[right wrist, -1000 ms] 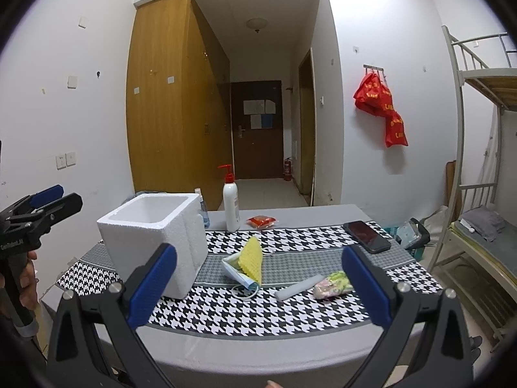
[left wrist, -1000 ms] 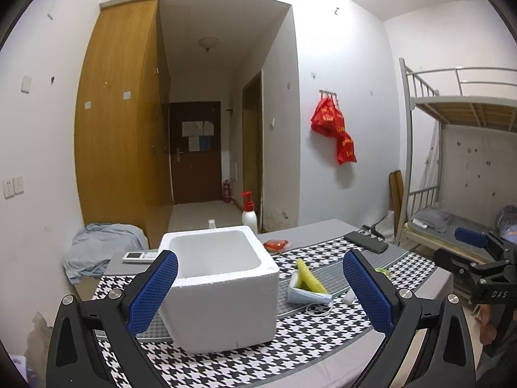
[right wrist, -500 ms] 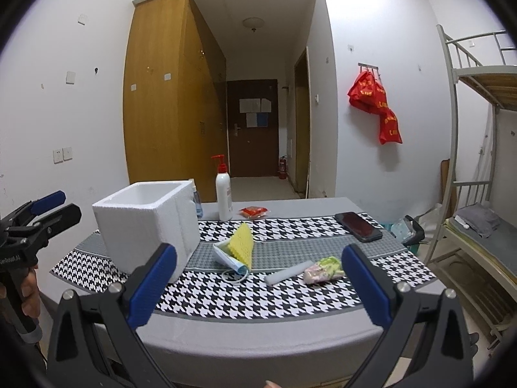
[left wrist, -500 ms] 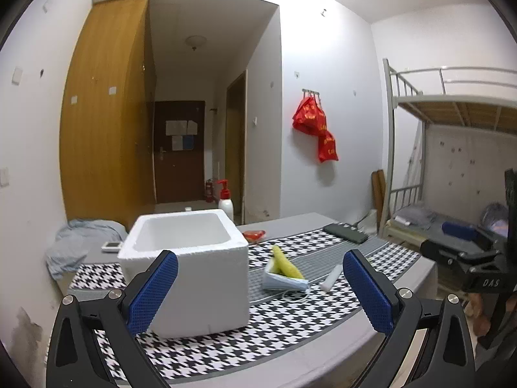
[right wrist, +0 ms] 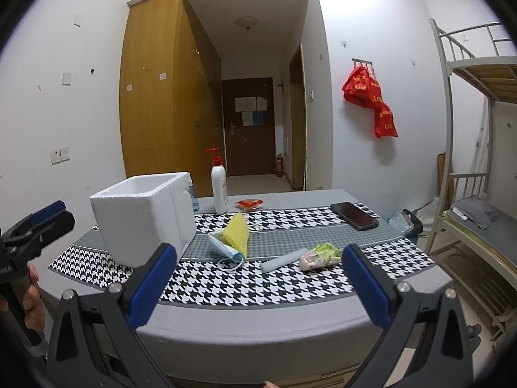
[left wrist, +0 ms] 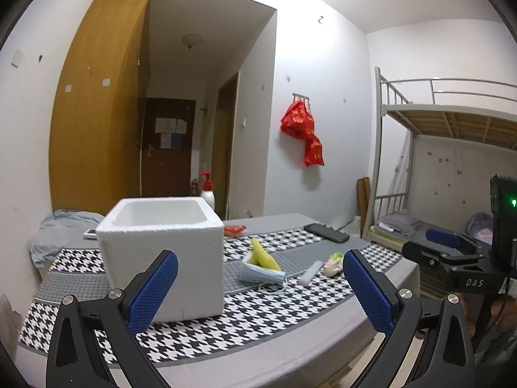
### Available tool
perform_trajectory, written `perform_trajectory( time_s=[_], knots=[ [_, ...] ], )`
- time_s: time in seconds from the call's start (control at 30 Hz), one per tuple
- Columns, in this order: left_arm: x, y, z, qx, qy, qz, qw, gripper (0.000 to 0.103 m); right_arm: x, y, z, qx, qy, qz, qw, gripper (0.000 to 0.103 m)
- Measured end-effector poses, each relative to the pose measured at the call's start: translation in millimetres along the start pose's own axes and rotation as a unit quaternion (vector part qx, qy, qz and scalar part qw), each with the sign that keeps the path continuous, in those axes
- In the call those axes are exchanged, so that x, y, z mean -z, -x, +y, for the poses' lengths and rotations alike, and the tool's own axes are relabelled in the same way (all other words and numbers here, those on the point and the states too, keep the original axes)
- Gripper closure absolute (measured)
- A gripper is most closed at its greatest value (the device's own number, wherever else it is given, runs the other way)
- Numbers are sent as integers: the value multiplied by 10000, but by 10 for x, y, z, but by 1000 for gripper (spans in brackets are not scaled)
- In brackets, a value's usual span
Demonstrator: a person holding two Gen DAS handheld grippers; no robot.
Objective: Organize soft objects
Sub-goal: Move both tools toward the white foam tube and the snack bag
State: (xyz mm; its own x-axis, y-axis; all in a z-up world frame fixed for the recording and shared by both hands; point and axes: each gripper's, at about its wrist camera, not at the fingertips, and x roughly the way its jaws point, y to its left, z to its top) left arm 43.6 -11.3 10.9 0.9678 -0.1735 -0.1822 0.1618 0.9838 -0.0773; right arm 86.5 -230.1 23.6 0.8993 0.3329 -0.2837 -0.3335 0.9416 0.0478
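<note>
A white foam box (left wrist: 164, 245) (right wrist: 145, 215) stands open-topped on the left of the houndstooth tablecloth (right wrist: 252, 281). Beside it lie a yellow sponge (right wrist: 238, 233) leaning on a blue face mask (right wrist: 223, 249), a white foam stick (right wrist: 284, 260) and a small green-pink soft bundle (right wrist: 321, 253). My left gripper (left wrist: 258, 287) hangs open before the table's near edge, in front of the box. My right gripper (right wrist: 257, 286) is open too, held off the table's front edge, nothing between its fingers.
A pump bottle (right wrist: 219, 187), a red packet (right wrist: 248, 203) and a black phone (right wrist: 353, 215) sit toward the table's back. A bunk bed (right wrist: 478, 168) stands at the right. Grey cloth (left wrist: 61, 229) and a remote lie behind the box.
Both grippers have pulled back from the table, and the left wrist view has dropped lower and swung left. Nothing on the table has moved.
</note>
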Motion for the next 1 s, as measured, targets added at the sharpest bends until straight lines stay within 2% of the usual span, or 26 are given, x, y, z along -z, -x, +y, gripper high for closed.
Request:
perform_trajectory(
  time_s=[0.23, 0.7, 1.0],
  knots=[
    [43, -138, -104, 26, -139, 99, 9999, 1, 26, -123, -79, -12, -44, 121, 9999, 0],
    [135, -701, -523, 672, -361, 531, 9957, 1, 200, -214, -596, 493, -324, 335, 9977, 0],
    [102, -1000, -671, 899, -660, 708, 9912, 1, 282, -365, -790, 558, -475, 545, 9958, 0]
  ],
)
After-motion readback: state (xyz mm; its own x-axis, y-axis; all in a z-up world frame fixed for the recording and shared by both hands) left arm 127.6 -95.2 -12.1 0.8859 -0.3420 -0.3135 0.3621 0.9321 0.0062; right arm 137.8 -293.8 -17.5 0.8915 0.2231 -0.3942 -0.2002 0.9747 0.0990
